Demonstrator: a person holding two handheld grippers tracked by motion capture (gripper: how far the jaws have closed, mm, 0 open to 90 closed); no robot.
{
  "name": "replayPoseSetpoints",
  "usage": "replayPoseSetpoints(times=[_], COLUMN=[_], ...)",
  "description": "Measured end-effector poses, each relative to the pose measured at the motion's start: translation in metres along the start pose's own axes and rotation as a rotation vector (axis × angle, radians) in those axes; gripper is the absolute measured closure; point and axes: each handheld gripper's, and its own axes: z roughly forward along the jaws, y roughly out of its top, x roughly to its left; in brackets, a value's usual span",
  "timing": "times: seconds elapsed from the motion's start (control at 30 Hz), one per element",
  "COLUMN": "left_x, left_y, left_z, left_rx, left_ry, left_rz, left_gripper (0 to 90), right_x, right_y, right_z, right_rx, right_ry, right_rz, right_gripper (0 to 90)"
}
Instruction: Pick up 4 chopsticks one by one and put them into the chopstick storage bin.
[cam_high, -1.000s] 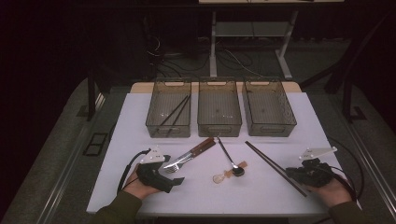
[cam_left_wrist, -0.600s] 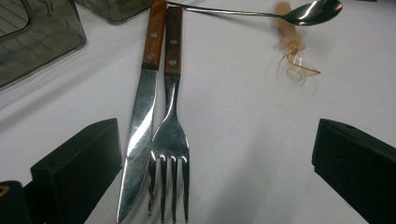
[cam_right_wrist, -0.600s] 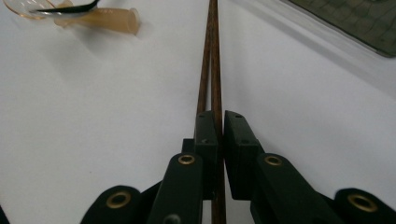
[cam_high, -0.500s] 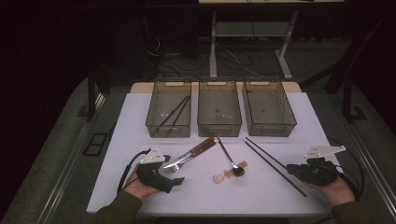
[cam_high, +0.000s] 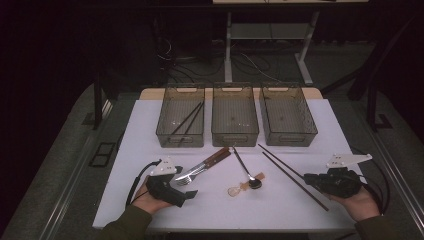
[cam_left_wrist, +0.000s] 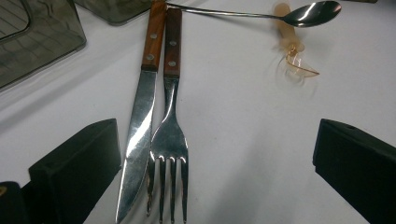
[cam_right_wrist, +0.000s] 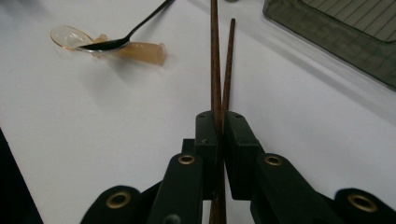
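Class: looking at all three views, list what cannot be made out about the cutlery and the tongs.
- Knife and fork tips: cut off by the left gripper view's bottom edge.
- Chopsticks near ends: hidden inside the right tongs, right gripper view.
- Left tray contents: too dark and small in the high view.

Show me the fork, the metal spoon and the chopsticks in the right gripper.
fork (cam_left_wrist: 170, 140), left gripper view, neck above the tines
metal spoon (cam_left_wrist: 313, 13), left gripper view, bowl
chopsticks (cam_right_wrist: 216, 70), right gripper view, shaft ahead of the jaws
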Motion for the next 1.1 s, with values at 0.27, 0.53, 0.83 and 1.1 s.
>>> replayPoseSetpoints(times=[0.27,0.53,0.83,1.1], left_x=[0.0,-0.001,-0.002,-0.002], left_y=[0.0,-0.001,-0.001,-0.001], left_z=[0.0,0.0,0.002,0.002], left_rx=[-0.005,-0.003,-0.012,-0.024], left_ry=[0.005,0.004,-0.019,-0.026], left_rz=[-0.007,-0.003,-0.007,-0.009], left_gripper=[0.0,0.0,0.0,0.0], right_x=[0.004,0.008,0.013,0.016], right_y=[0.008,0.018,0.034,0.052], right_z=[-0.001,0.001,0.007,0.013], right_rx=[-0.026,-0.051,-0.073,-0.101], right_ry=[0.029,0.055,0.072,0.082], right_rz=[-0.002,-0.013,-0.02,-0.018], right_gripper=[84.4,84.4,84.4,84.4])
